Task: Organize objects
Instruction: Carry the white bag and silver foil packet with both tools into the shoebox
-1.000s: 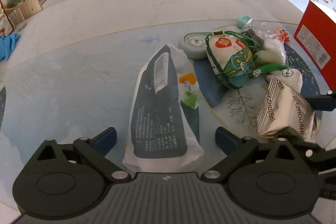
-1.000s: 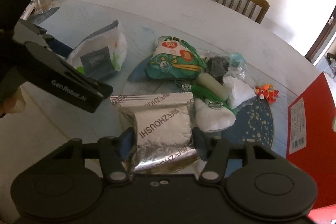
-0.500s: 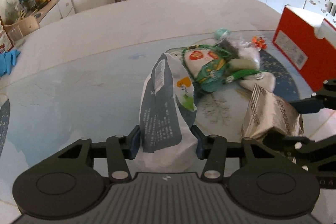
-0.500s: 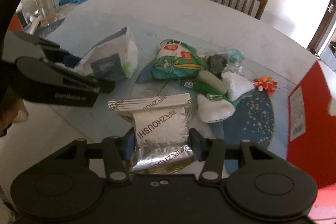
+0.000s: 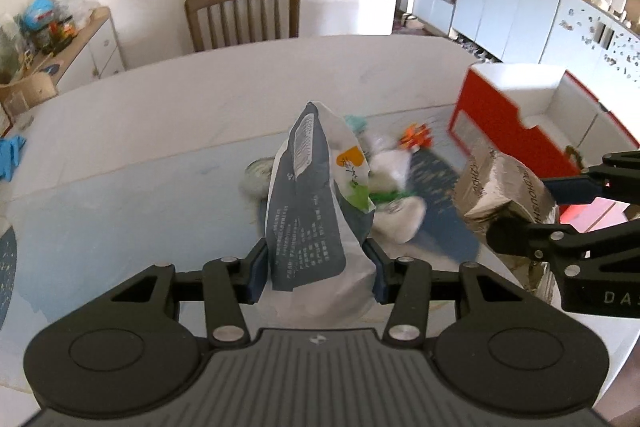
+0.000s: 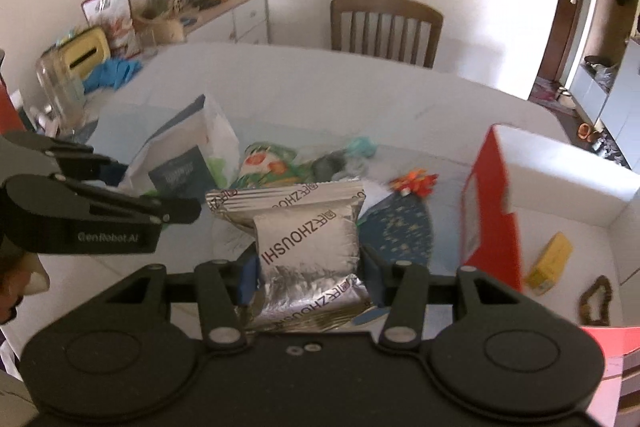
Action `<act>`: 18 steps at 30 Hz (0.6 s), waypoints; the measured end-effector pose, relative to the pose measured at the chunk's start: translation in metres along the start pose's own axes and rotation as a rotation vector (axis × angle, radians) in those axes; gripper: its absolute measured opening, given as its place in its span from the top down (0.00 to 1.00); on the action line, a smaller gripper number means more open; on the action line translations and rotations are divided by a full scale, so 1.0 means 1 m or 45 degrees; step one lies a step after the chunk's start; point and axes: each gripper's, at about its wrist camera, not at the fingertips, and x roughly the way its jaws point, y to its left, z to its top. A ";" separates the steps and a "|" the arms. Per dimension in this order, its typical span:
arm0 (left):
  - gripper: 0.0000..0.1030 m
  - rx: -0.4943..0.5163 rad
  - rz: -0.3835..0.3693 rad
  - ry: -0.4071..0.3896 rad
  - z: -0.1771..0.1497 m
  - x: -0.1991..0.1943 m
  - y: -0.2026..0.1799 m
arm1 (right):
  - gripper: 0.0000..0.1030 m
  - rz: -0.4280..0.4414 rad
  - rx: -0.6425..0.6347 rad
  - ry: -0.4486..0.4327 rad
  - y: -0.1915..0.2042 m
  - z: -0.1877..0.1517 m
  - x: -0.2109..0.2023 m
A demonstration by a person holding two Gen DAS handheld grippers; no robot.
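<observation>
A dining room with white walls, a wooden chair [image 5: 243, 14] at the far side and cupboards at the right surrounds a round pale bench [image 5: 160, 115] with a blue patterned centre.

At the left, the left tongs [image 5: 316, 269] are clenched on the lower part of a dark-and-white paper bag [image 5: 312, 211], one blue pad on each flank. The bag stands upright between the fingers, top pointing away from the camera, and appears lifted off the bench; gripping it low probably lets its length hang clear of the clutter.

In the middle, on the bench beyond the bag, lies the remaining heap: a green printed pouch [image 6: 272, 163], white soft bundles [image 5: 396, 219] and a small orange toy [image 6: 414, 183], blurred in both views.

Further right, the right tongs [image 6: 308, 269] grasp a silver foil packet [image 6: 308, 243] across its middle, its sealed top edge pointing forward and its body also raised.

At the far right stands a red box [image 6: 492, 211] with a white interior, already containing a yellow item [image 6: 550, 263] and a dark beaded loop [image 6: 596, 301]. Both loads seem bound for it, the foil packet being the nearer.
</observation>
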 end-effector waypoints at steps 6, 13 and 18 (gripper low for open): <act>0.53 0.034 -0.030 -0.040 0.017 -0.012 -0.047 | 0.51 -0.004 0.022 -0.048 -0.037 0.000 -0.024; 0.53 0.058 -0.063 -0.068 0.036 -0.013 -0.098 | 0.51 -0.015 0.069 -0.092 -0.084 -0.002 -0.045; 0.53 0.071 -0.079 -0.075 0.052 -0.004 -0.132 | 0.51 -0.034 0.095 -0.110 -0.119 -0.005 -0.054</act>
